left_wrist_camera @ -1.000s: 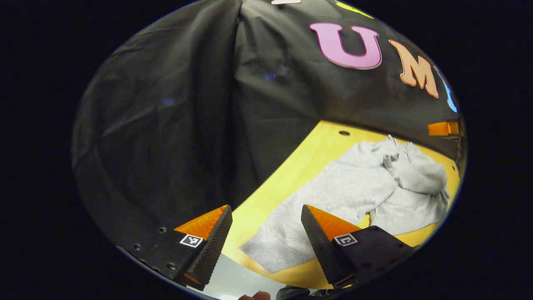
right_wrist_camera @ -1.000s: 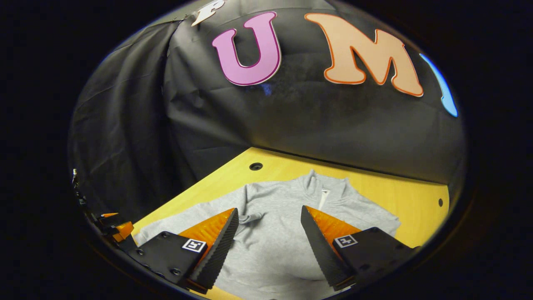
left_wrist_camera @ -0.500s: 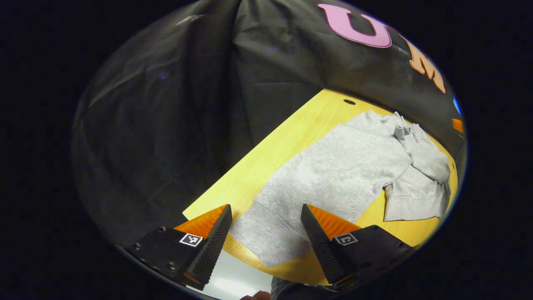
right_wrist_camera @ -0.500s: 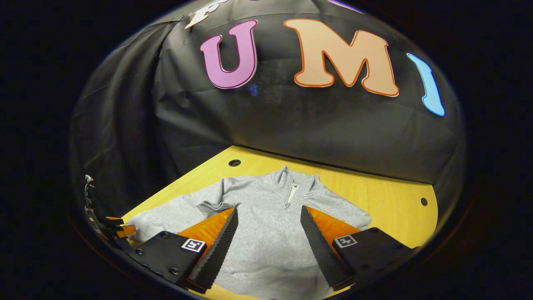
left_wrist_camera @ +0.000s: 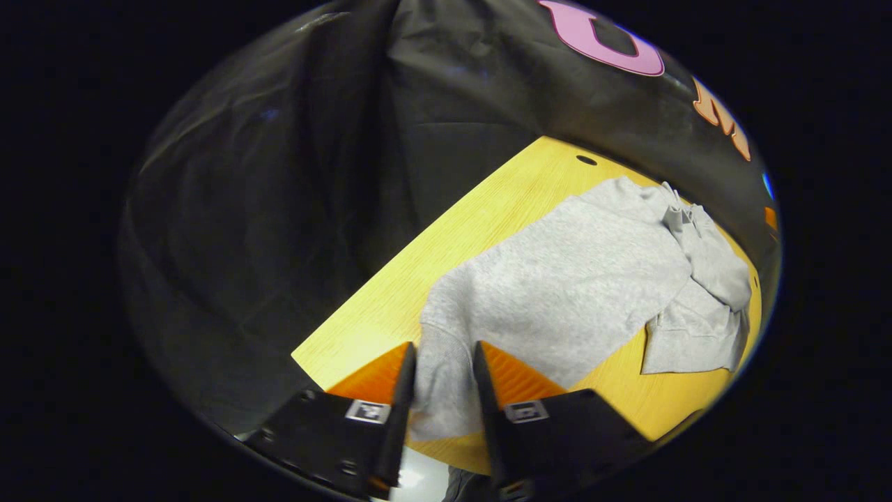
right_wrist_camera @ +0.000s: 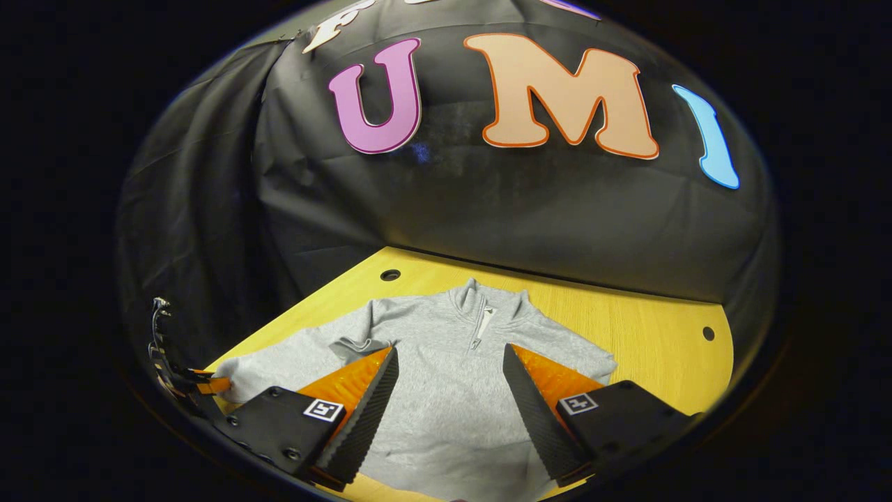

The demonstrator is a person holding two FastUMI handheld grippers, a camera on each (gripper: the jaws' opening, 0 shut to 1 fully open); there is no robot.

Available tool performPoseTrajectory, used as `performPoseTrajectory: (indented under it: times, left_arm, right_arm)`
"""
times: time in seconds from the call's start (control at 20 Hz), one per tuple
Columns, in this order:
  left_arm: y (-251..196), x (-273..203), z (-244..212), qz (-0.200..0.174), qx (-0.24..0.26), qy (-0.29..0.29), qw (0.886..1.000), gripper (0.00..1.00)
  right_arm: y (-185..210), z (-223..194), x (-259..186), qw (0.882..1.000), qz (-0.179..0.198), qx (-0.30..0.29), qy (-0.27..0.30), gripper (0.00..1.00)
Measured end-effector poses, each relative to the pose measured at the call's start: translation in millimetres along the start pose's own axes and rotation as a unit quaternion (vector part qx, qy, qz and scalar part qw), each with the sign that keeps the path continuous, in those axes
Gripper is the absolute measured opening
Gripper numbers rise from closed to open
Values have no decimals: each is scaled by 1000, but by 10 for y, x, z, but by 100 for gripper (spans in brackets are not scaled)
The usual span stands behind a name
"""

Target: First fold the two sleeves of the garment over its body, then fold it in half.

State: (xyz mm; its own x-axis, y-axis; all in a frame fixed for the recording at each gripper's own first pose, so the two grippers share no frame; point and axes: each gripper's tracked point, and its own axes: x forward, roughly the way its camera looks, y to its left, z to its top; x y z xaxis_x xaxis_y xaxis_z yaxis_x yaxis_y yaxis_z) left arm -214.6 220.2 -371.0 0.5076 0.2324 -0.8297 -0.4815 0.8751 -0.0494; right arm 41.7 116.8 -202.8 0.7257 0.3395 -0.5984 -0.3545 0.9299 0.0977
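The left gripper (left_wrist_camera: pixel 440 390) is pinching the near-left sleeve end of the grey garment (left_wrist_camera: pixel 571 293) lying on the yellow surface (left_wrist_camera: pixel 446 244), its body stretching away far-right, while the right gripper (right_wrist_camera: pixel 449 397) is hovering with jaws spread above the body.

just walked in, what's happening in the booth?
A person with tongs in each hand is folding a grey sweatshirt on the yellow table. The left tongs pinch the sleeve cuff at the table's near edge. The right tongs hover open above the body. Neither sleeve is folded over yet.
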Motion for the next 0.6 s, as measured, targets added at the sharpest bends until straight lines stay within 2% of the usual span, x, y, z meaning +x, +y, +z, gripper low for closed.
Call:
performPoseTrajectory:
  times: [0.05,0.1,0.15,0.2,0.25,0.3,0.35,0.4,0.45,0.5,0.55,0.6]
  left_arm:
    - [-36,-5,7,1,1,3,1000,27]
    - [-38,-4,-8,6,8,7,1000,19]
    - [-36,-16,8,8,19,10,1000,12]
    - [-38,3,18,11,26,11,1000,8]
    - [-30,-10,27,14,29,15,999,4]
    - [-43,-27,51,13,29,20,999,4]
    - [-68,-53,128,8,30,17,999,3]
    - [-77,-95,253,1,32,7,999,2]
    - [-78,-147,407,-3,35,-8,999,2]
    - [-94,-204,577,-9,37,-21,999,2]
    - [-131,-248,764,-13,37,-38,999,3]
    - [-232,-250,892,-19,36,-51,998,3]
  right_arm:
    - [-14,-23,-22,1000,-2,-1,-1,96]
    - [-31,-35,-42,1000,-4,-3,-1,96]
    - [-51,-64,-67,1000,-6,-5,0,91]
    - [-70,-72,-92,1000,-9,-7,1,97]
    - [-101,-88,-120,1000,-12,-6,0,92]
    - [-124,-86,-155,1000,-15,-6,-1,92]
    - [-152,-89,-188,1000,-18,-5,-3,97]
    - [-178,-93,-219,1000,-21,-5,-5,97]
    - [-212,-108,-256,1000,-24,-5,-5,92]
    - [-247,-123,-293,1000,-28,-5,-5,92]
    - [-281,-139,-338,999,-31,-3,-7,96]
    - [-318,-149,-369,999,-35,0,-8,92]
